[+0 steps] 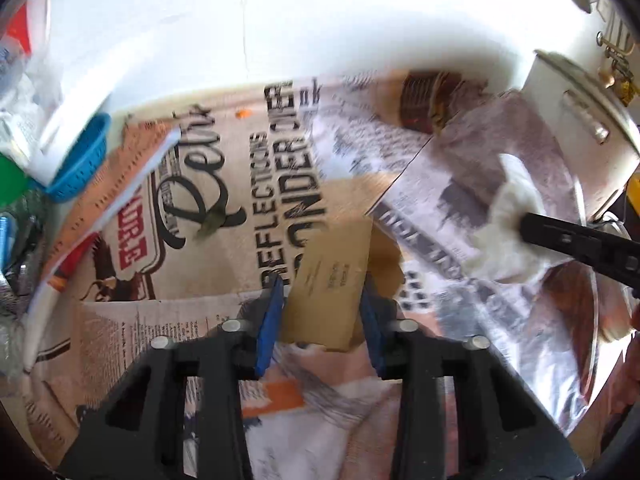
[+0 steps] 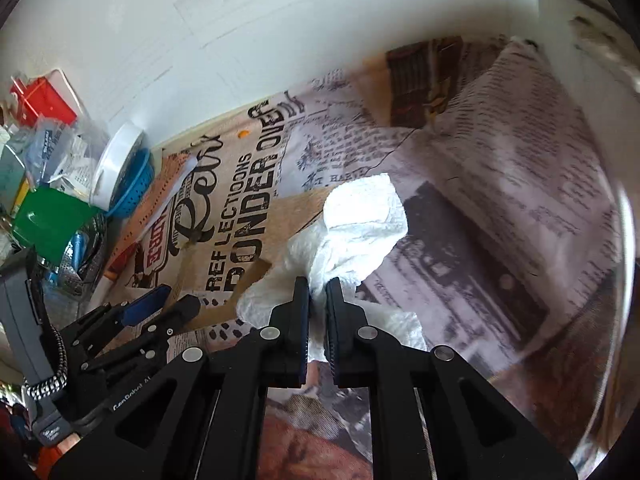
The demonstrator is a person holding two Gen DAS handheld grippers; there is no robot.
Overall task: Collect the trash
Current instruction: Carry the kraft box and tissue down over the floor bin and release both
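A brown cardboard piece sits between the blue pads of my left gripper, which is shut on it just above the newspaper-print cloth. In the right wrist view the left gripper shows low at the left, with the cardboard piece poking out past it. My right gripper is shut on a crumpled white paper towel, which bulges up beyond the fingertips. The left wrist view shows the same paper towel at the tip of the right gripper's black finger.
A blue basket, white lid, green container, red box and plastic bags crowd the left side. A white box with a metal handle stands at the right. A white wall runs behind.
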